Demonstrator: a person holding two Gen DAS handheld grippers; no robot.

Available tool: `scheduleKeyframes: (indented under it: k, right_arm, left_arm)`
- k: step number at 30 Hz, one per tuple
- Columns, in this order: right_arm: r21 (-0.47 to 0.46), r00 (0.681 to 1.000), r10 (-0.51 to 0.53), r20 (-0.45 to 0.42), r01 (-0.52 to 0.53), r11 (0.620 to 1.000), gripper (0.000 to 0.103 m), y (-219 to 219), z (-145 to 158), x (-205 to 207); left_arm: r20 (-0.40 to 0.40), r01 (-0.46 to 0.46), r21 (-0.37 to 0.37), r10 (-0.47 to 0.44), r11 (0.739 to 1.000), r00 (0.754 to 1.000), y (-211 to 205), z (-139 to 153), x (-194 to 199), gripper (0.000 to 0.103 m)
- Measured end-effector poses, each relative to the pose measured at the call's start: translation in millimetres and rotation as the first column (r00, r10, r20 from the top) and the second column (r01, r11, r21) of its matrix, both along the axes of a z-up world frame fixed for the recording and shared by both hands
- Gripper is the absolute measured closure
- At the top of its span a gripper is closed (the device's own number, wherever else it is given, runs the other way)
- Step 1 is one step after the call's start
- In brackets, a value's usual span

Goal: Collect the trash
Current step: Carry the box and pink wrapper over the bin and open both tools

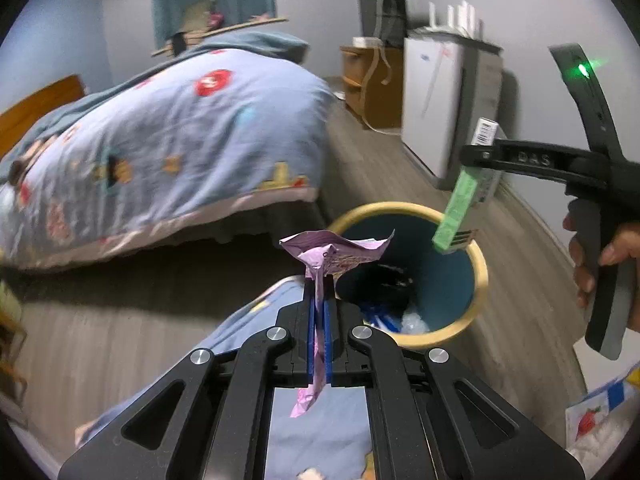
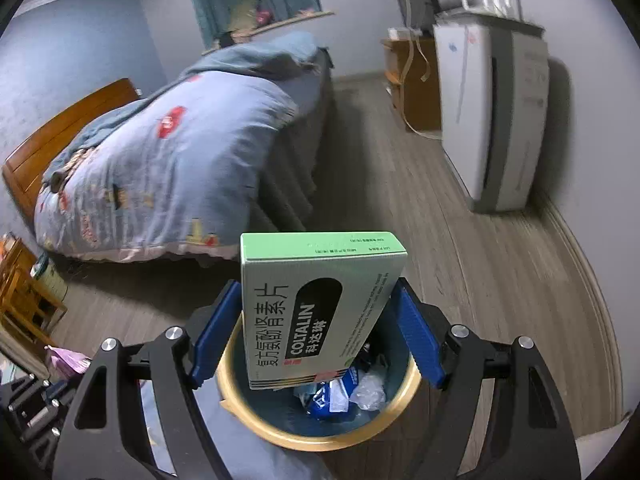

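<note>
My left gripper (image 1: 319,280) is shut on a crumpled pink wrapper (image 1: 340,254), which sticks out past the fingertips next to the near rim of the blue bin with a yellow rim (image 1: 478,280). My right gripper (image 2: 316,284) is shut on a green medicine box (image 2: 320,300), its blue pads pressing both side edges. It holds the box upright above the bin's opening (image 2: 256,420). The left wrist view shows the right gripper (image 1: 476,160) from the side, the green box (image 1: 456,216) hanging over the bin and a hand (image 1: 600,256) on the handle. The pink wrapper (image 2: 66,360) shows at lower left.
Blue packaging and clear plastic (image 2: 340,396) lie inside the bin. A bed with a blue patterned quilt (image 1: 180,140) fills the left. A white appliance (image 1: 432,108) and a wooden cabinet (image 1: 372,84) stand along the right wall. Wooden furniture (image 2: 24,292) stands at far left.
</note>
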State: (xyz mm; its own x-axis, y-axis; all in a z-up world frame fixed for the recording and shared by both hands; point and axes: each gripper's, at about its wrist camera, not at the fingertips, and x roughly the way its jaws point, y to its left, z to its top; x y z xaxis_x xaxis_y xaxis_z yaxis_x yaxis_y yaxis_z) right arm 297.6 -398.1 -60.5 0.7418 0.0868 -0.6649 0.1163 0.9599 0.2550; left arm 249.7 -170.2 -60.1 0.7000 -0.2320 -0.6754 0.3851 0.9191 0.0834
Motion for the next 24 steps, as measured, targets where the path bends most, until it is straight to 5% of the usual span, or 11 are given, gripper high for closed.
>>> scheduleKeyframes:
  k: [14, 17, 19, 24]
  right_arm:
    - [0.075, 0.996, -0.042, -0.076, 0.048, 0.996, 0.027, -17.9, -36.8, 23.3]
    - [0.095, 0.997, -0.048, -0.066, 0.054, 0.994, 0.026, -18.4, -38.3, 25.7]
    - [0.110, 0.997, -0.051, -0.063, 0.058, 0.992, 0.023, -19.1, -39.3, 27.1]
    - [0.129, 0.996, -0.060, -0.058, 0.067, 0.989, 0.017, -19.0, -40.7, 28.9]
  left_arm:
    - [-0.127, 0.062, -0.045, -0.067, 0.997, 0.990, -62.1, -66.3, 54.5, 0.098]
    - [-0.133, 0.067, -0.067, -0.076, 0.995, 0.988, -60.3, -68.3, 56.8, 0.084]
    - [-0.112, 0.065, -0.063, -0.072, 0.996, 0.991, -58.4, -67.6, 56.7, 0.054]
    - [-0.089, 0.065, -0.058, -0.070, 0.996, 0.994, -54.1, -65.7, 56.1, 0.037]
